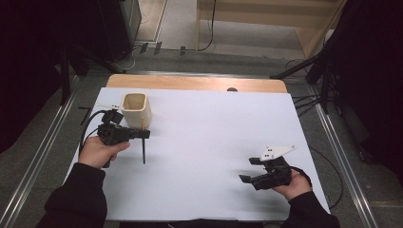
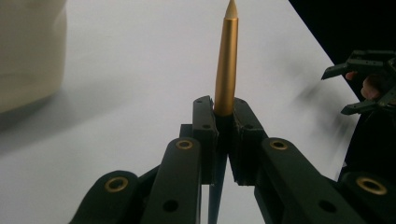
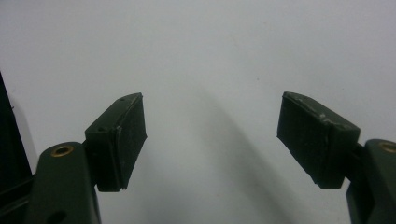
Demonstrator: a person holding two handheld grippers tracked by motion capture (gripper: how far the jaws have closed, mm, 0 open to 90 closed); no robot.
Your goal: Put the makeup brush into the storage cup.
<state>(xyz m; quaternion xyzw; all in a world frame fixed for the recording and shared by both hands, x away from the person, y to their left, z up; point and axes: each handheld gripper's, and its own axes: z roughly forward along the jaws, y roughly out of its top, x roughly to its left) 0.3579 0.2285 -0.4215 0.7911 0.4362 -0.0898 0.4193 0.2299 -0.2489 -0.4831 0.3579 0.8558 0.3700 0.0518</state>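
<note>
The person wore dark long sleeves [image 1: 78, 197]. Each black two-jaw left gripper [image 2: 225, 122] and right gripper [image 3: 212, 140] had brass-coloured pivot screws; the right bore a grey three-cornered plate [image 1: 276, 152], the left a black cable [image 1: 92, 121].

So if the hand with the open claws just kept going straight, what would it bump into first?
Probably nothing: ahead of the right gripper lies bare white table. The left gripper and its pen sit far across, likely off that line.

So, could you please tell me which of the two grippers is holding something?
The left gripper: its fingers are clamped on a gold pen beside the cream cup. The right gripper stands open, nothing between its fingers.
</note>
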